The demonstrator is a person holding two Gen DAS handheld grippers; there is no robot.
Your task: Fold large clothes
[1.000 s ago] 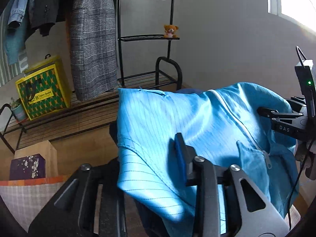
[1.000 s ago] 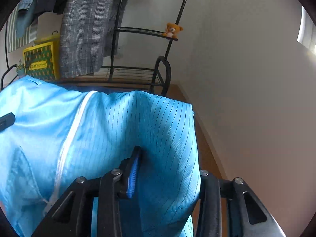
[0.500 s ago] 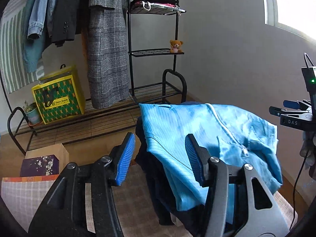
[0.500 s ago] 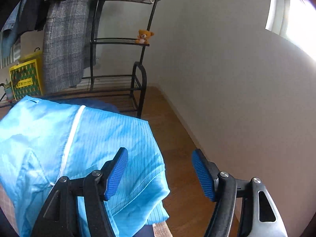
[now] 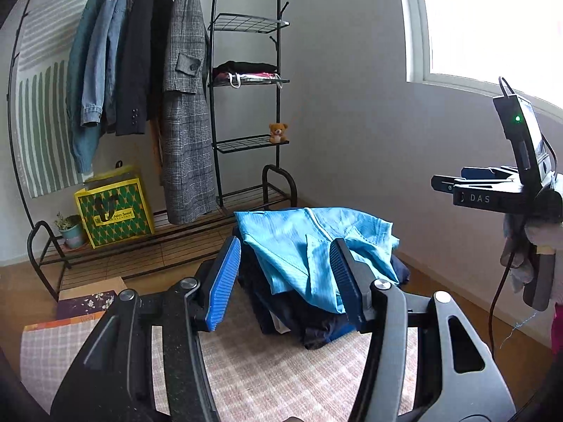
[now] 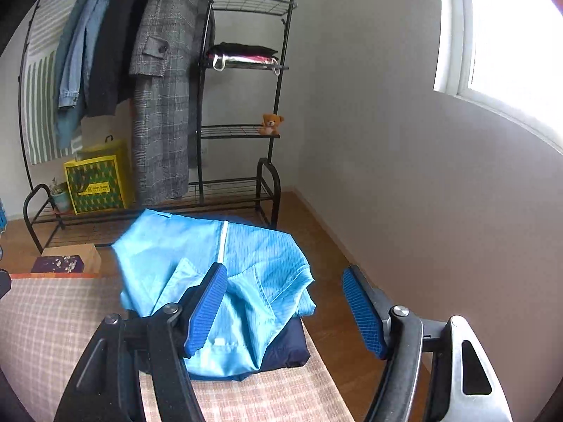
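Note:
A folded light blue zip garment [image 5: 313, 242] lies on top of a pile of dark navy clothes [image 5: 302, 320] on a checked mat [image 5: 267, 379]. It also shows in the right wrist view [image 6: 218, 267], over the navy pile [image 6: 285, 348]. My left gripper [image 5: 286, 279] is open and empty, raised back from the pile. My right gripper [image 6: 285, 311] is open and empty, above the pile's right edge. The right gripper's body [image 5: 499, 193] shows at the right in the left wrist view.
A black clothes rack [image 5: 246, 105] with hanging coats [image 5: 186, 123], shelves and a small teddy bear [image 5: 278, 133] stands behind. A yellow-green bag [image 5: 112, 207] and a potted plant [image 5: 68, 228] sit on its low shelf. Boxes [image 5: 88, 295] lie at the mat's left. Wall and window at right.
Both grippers were shut on the blue garment a second ago. They opened, let it drop onto the pile, and have pulled up and back from it.

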